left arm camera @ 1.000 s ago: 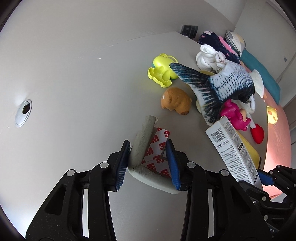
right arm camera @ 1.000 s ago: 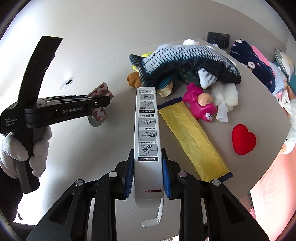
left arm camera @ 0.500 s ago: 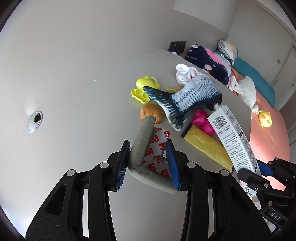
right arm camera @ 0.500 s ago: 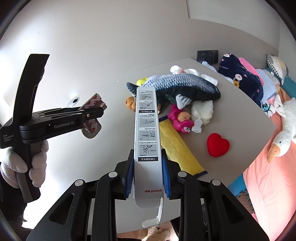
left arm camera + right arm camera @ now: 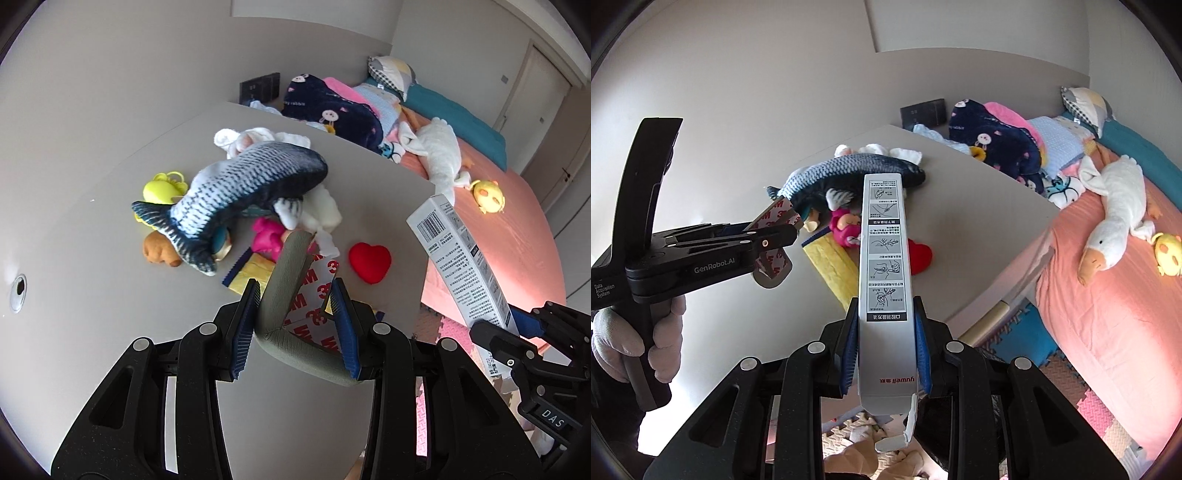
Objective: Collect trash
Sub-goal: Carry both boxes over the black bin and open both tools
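Moved since before: both grippers have drawn back from the grey table [image 5: 92, 295], so the toy pile looks smaller and the bed is now in view; both loads stay clamped.
Left gripper [image 5: 295, 325]: its blue pads pinch a folded grey foam pad with red-printed white backing paper [image 5: 291, 291], held above the table edge, clear of the surface.
Right gripper [image 5: 884, 350]: pressed onto the sides of a long white cardboard box printed with instruction drawings [image 5: 886, 273], which sticks forward between the fingers, its torn flap hanging below them.
Only in the left view: the box's barcode end at the right, and a yellow plastic toy [image 5: 162, 188] and a brown plush animal [image 5: 159, 251] beside the blue-grey plush fish [image 5: 243, 184].
Only in the right view: a white-gloved hand [image 5: 642, 339] gripping the left tool's handle, the foam pad poking out past its tip, and a white plush goose [image 5: 1115, 206] on the pink bedspread [image 5: 1108, 314].
Left on the table: a flat yellow wrapper with blue serrated ends [image 5: 831, 269] and a red heart-shaped toy [image 5: 369, 260], near the fish and well ahead of both tools.
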### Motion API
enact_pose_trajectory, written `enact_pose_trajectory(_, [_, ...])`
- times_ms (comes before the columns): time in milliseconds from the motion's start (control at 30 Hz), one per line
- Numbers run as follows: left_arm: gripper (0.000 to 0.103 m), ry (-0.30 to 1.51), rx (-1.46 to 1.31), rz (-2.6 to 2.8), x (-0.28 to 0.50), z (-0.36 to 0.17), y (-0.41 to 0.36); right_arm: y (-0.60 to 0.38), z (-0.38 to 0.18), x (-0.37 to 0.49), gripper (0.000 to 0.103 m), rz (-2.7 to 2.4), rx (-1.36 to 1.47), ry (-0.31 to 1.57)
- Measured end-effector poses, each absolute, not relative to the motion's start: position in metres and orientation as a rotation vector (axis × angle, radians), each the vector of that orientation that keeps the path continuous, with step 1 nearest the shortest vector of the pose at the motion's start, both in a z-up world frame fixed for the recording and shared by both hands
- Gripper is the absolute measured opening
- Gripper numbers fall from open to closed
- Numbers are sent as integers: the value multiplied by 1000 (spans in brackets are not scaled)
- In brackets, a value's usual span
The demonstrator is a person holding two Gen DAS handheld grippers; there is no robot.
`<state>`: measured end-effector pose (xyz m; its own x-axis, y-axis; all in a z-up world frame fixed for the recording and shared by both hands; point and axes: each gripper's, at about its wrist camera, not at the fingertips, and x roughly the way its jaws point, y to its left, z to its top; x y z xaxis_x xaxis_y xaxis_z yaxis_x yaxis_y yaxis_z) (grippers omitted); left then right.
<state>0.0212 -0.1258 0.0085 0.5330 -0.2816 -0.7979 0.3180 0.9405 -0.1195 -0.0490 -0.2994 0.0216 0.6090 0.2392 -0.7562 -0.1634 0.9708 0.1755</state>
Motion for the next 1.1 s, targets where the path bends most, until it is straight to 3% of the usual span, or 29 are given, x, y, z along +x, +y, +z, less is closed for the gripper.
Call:
enact_pose_trajectory(967, [41, 977, 265, -751, -18, -5, -286, -426, 4, -131, 29, -162, 287, 902])
enact_pose_trajectory(1033, [57, 989, 278, -766, -19, -7, -292, -432, 4, -135, 34, -205, 297, 898])
enact_pose_trajectory(1067, [76, 993, 283, -766, -19, -8, -294, -436, 5, -137, 45, -237, 301, 894])
enact_pose_trajectory(1100, [80, 984, 283, -764, -21, -8, -294, -439, 6, -139, 49, -254, 305, 886])
